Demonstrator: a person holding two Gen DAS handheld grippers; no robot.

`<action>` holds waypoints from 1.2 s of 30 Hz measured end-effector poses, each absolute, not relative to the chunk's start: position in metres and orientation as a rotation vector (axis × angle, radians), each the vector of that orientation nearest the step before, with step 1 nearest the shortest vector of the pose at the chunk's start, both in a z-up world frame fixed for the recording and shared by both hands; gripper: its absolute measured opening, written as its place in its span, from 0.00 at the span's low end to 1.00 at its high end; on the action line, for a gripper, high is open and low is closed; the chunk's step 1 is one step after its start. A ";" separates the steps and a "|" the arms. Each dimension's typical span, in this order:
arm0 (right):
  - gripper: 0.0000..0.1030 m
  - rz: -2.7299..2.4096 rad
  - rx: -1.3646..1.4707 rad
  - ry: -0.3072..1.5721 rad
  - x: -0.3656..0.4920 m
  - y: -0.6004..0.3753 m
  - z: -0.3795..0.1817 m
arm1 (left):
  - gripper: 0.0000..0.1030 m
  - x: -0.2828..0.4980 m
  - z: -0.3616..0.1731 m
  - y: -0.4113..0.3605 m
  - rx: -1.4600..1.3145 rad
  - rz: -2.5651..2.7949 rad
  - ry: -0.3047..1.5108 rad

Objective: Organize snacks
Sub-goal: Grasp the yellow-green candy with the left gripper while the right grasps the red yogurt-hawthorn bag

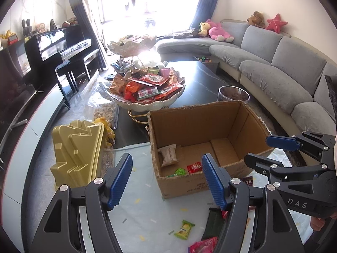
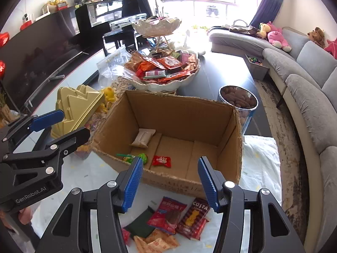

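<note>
An open cardboard box (image 1: 202, 113) (image 2: 185, 109) stands on the pale cloth. Inside lie a beige packet (image 1: 167, 155) (image 2: 143, 137), a green candy (image 1: 179, 171) (image 2: 142, 157) and a small red packet (image 1: 194, 167) (image 2: 161, 160). Loose snacks lie on the cloth in front: a green-yellow packet (image 1: 184, 229), a dark green packet (image 2: 141, 224), a red packet (image 2: 168, 215), a Costa packet (image 2: 193, 219) and orange packets (image 2: 155, 242). My left gripper (image 1: 167, 181) is open and empty just left of the box front. My right gripper (image 2: 168, 184) is open and empty above the loose snacks.
A two-tier white bowl stand (image 1: 147, 103) (image 2: 164, 84) heaped with snacks stands behind the box. A gold tin (image 1: 78, 151) (image 2: 75, 107) lies left of the box. A clear jar of nuts (image 1: 233, 93) (image 2: 238, 99) stands at the right. A grey sofa (image 1: 273, 67) curves along the right.
</note>
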State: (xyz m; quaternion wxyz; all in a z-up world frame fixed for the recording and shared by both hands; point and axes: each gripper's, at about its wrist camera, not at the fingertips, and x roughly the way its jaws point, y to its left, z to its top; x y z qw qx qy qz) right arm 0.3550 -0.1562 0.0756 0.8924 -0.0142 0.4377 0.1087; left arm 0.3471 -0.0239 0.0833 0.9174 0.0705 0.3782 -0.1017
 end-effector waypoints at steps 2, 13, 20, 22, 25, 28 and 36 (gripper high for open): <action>0.55 0.233 -0.036 0.919 0.350 -0.154 0.074 | 0.66 0.342 0.082 -0.023 0.150 -0.211 0.784; 0.56 0.247 -0.050 1.017 0.330 -0.143 0.053 | 0.66 0.319 0.057 -0.016 0.162 -0.235 0.860; 0.56 0.248 -0.024 1.092 0.326 -0.140 0.027 | 0.66 0.311 0.029 -0.013 0.172 -0.248 0.927; 0.56 0.246 -0.023 1.101 0.325 -0.140 0.023 | 0.66 0.309 0.020 -0.012 0.175 -0.254 0.953; 0.56 0.236 -0.030 1.124 0.324 -0.138 0.011 | 0.66 0.306 0.008 -0.015 0.190 -0.257 0.977; 0.56 0.228 -0.027 1.152 0.324 -0.138 0.000 | 0.66 0.305 -0.005 -0.017 0.203 -0.267 1.009; 0.56 0.212 0.002 1.221 0.328 -0.140 -0.027 | 0.66 0.307 -0.035 -0.029 0.243 -0.290 1.084</action>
